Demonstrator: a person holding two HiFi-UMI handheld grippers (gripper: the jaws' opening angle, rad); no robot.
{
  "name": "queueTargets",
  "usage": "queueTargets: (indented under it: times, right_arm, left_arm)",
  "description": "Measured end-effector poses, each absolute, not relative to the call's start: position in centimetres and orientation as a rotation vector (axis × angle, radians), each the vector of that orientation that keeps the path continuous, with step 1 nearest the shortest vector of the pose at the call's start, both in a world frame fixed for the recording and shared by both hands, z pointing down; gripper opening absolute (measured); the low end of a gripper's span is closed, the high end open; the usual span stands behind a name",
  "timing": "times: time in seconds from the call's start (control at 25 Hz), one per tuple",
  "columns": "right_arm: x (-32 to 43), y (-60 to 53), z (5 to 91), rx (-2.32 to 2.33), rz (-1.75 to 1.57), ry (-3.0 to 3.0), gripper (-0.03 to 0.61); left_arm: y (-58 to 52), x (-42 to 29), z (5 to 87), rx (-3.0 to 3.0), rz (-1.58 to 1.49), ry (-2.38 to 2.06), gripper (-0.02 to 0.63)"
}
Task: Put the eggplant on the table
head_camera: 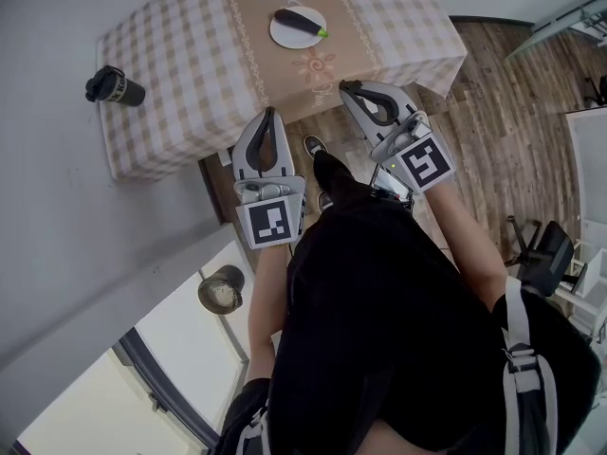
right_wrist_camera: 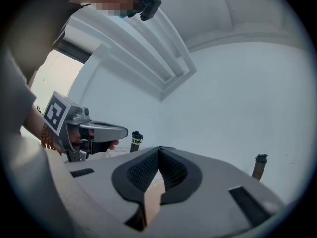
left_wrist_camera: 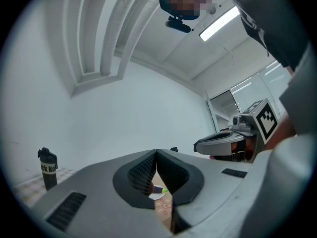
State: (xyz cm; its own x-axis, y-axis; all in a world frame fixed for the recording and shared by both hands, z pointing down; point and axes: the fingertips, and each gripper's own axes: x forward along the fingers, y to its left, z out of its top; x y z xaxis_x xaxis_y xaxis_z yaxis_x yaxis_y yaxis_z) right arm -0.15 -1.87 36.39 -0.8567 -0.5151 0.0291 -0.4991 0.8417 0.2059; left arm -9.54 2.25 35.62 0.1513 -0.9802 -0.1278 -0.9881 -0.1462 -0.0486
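A dark purple eggplant (head_camera: pixel 298 23) with a green stem lies on a white plate (head_camera: pixel 282 34) on the far half of the checked tablecloth table (head_camera: pixel 180 74). Both grippers hover level before the table's near edge, well short of the plate. My left gripper (head_camera: pixel 271 112) is shut and holds nothing; my right gripper (head_camera: pixel 345 86) is shut and empty too. In the left gripper view the fingertips meet (left_wrist_camera: pixel 156 151), and the eggplant (left_wrist_camera: pixel 160 188) shows through the gap below them. The right gripper view shows its own tips (right_wrist_camera: pixel 159 148) touching, with the left gripper (right_wrist_camera: pixel 94 132) off to the side.
A black bottle (head_camera: pixel 116 85) rests on the table's left part and also shows in the left gripper view (left_wrist_camera: pixel 47 168). White wall runs along the left. Wood floor (head_camera: pixel 493 112) lies right of the table, with a black chair (head_camera: pixel 545 254) further right. The person's shoe (head_camera: pixel 314 146) stands by the table edge.
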Motion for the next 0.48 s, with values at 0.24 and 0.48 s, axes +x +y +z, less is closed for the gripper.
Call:
queueTargets:
  times: [0.24, 0.48]
  right_arm:
    - [0.5, -2.0, 36.5, 0.837, -0.198, -2.966, 0.006]
    - [1.2, -2.3, 36.7, 0.869, -0.239, -2.93, 0.005]
  left_arm:
    - [2.4, -9.1, 35.7, -2.289, 0.097, 1.959, -0.008]
    - [2.4, -8.7, 35.8, -2.297, 0.092, 1.954, -0.006]
